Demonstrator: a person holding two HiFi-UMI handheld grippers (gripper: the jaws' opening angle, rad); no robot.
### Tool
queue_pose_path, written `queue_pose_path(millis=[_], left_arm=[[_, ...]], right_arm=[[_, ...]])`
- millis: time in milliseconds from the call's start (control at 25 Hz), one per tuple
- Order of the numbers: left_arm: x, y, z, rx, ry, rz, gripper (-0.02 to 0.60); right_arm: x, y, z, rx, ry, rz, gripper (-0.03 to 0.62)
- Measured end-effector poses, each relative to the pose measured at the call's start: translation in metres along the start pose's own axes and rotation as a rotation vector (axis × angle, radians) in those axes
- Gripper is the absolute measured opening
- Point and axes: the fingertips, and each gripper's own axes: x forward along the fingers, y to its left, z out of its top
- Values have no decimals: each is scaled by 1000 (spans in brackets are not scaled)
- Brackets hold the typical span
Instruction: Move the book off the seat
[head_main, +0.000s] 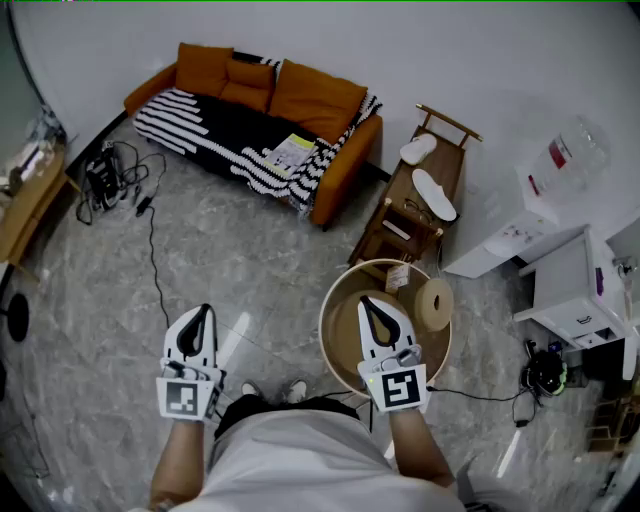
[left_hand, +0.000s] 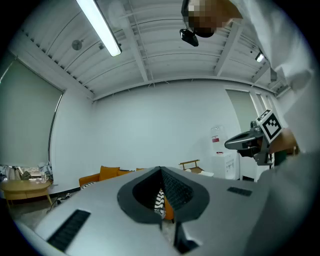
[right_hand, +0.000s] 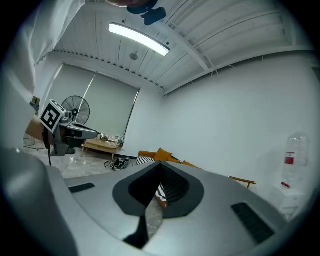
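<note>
Head view: I'm standing well back from the sofa (head_main: 250, 110), with open floor between us. The book (head_main: 290, 152) lies flat on the sofa's seat, on the striped blanket (head_main: 200, 120), toward the end nearest the rack (head_main: 420, 190). Nothing touches it, so I judge the task not yet begun. The left gripper (head_main: 204, 312) and right gripper (head_main: 368, 303) are held low in front of me, both pointing toward the sofa and far short of it. The right one hangs over a round tub (head_main: 335, 330) on the side away from the sofa. To me this looks like a carrying posture, with both tools level and aimed where I mean to walk.

Left gripper view: the jaws are pressed together at the tips, with nothing between them. Through the hollow behind the pads I catch a sliver of stripes and orange, so this gripper is lined up on the sofa.

Right gripper view: it is the same here, jaws pressed together and empty, with the sofa's stripes showing through the hollow.

Since the book lies flat, I expect to need the jaws spread before I reach the sofa, then a pinch on an overhanging edge.
</note>
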Motion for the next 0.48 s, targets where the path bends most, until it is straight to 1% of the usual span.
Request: queue_pose_path(millis=[120, 240, 360, 480], left_arm=[[6, 6, 0, 13, 24, 10, 17], [10, 3, 0, -5, -3, -4, 17], [13, 0, -1, -7, 0, -1, 17], [18, -1, -2, 10, 11, 7, 17]], right_arm=[[6, -2, -1, 0, 3, 5, 20], [11, -3, -1, 7, -5, 9, 20], [13, -7, -1, 50, -39, 7, 20], [16, -10, -7, 88, -52, 17, 20]])
